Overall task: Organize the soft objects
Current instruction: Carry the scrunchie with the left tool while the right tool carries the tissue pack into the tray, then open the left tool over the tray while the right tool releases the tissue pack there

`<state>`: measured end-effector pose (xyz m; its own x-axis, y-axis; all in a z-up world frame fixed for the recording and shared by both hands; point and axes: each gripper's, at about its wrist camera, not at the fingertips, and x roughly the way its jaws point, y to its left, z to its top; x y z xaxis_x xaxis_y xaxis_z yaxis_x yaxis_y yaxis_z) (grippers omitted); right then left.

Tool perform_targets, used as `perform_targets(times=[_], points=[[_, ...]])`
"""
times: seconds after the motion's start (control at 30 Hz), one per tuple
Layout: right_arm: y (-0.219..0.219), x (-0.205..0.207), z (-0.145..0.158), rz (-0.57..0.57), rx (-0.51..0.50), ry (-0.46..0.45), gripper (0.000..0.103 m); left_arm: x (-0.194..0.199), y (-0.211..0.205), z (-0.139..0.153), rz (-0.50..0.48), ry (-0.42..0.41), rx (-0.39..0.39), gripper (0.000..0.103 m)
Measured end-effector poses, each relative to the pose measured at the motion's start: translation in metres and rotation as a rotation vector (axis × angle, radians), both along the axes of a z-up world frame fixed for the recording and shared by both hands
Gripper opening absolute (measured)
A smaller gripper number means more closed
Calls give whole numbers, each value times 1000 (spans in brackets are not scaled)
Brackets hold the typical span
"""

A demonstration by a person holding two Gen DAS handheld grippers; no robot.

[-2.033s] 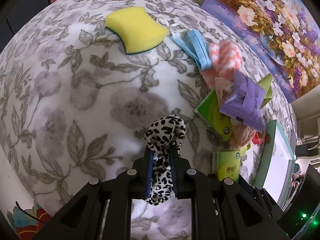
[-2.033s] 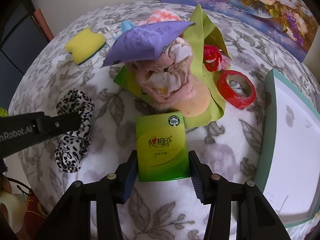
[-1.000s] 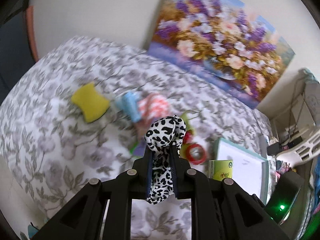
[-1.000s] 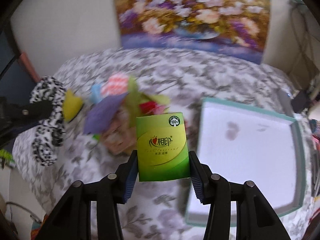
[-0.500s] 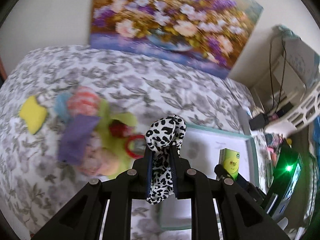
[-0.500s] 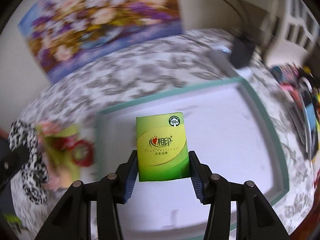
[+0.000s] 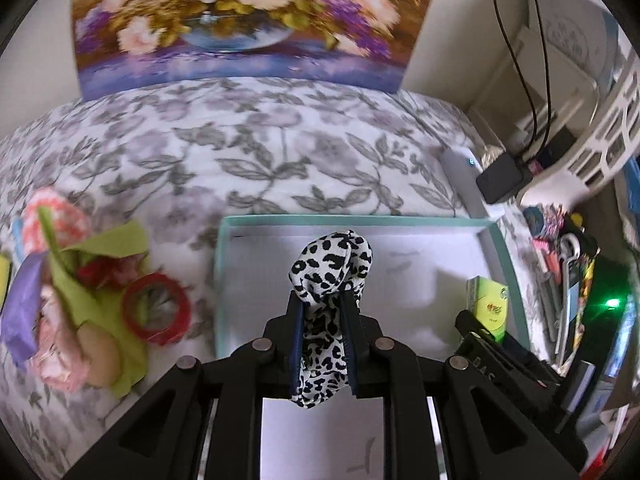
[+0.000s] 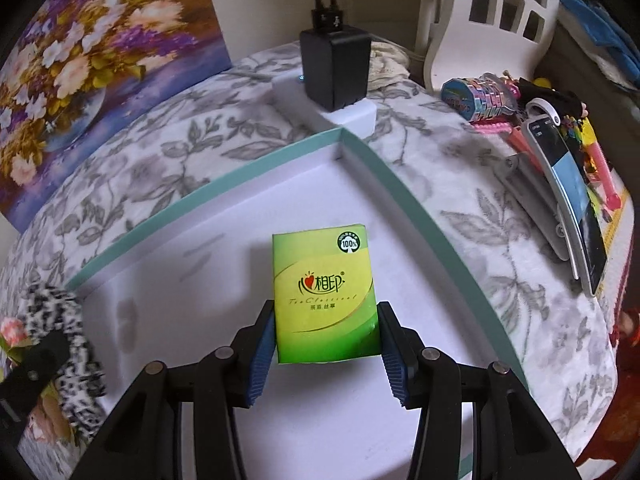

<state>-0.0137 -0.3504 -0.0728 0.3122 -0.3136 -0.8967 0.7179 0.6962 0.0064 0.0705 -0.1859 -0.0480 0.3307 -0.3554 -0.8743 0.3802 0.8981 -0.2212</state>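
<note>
The tray [image 7: 506, 264], a shallow white box with a teal rim, lies on the flowered cloth [image 7: 280, 152] and serves as the mark for everything else; both grippers hang over its white floor, pointing steeply down.

The left gripper [image 7: 323, 316] has its jaws drawn close together and pinched on a leopard-print scrunchie [image 7: 330, 264]; the fabric bulges in a knot above the blue pads and trails below them, clear of the tray floor, over the tray's middle.

The right gripper [image 8: 327, 334] stands about half open, its ribbed blue pads pressed against the two sides of a green tissue pack [image 8: 325, 292]; the pack is held upright with its printed face to the camera, over the tray's right part, near the teal rim on that side; whether its lower edge touches the floor I cannot tell.

Left of the tray, on the cloth, sits the heap of other soft things [image 7: 72, 300]: a lime-green cloth, something pink and crumpled, a purple packet; a red ring of tape [image 7: 156, 308] lies between the heap and the tray's left rim.

Beyond the tray's far right corner a black charger [image 8: 334, 68] stands on a white block; a flower painting [image 7: 248, 20] leans at the wall behind the tray; a phone [image 8: 568, 196] lies to the tray's right.
</note>
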Motion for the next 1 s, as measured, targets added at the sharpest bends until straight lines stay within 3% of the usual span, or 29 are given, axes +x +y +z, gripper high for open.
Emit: perform_targets(times=[0.23,0.33,0.37,0.4,0.53,0.6,0.67,0.9,1.0], points=[[0,2,-3,17,-7,18,51,5,-10,-11,-3,20,-15,21],[1,3,-3,21,-10,22,52,7,-7,-11,11,20,2,48],[1,3,-2,28,-10,19,55,8,-4,-10,23,15,6,67],[2,3,-2,37,-8,14,61,9,-2,-9,28,15,-1,79],[7,5,1,61,-16,7,66,11,6,-5,45,5,-21,85],[9,6,2,77,-23,5,71,12,9,-5,61,-13,2,95],[11,7,3,93,-26,3,73,13,15,-3,85,-33,15,96],[19,8,2,148,8,-27,101,16,33,9,141,-92,16,100],[23,8,1,163,21,-32,102,16,40,12,158,-99,9,103]])
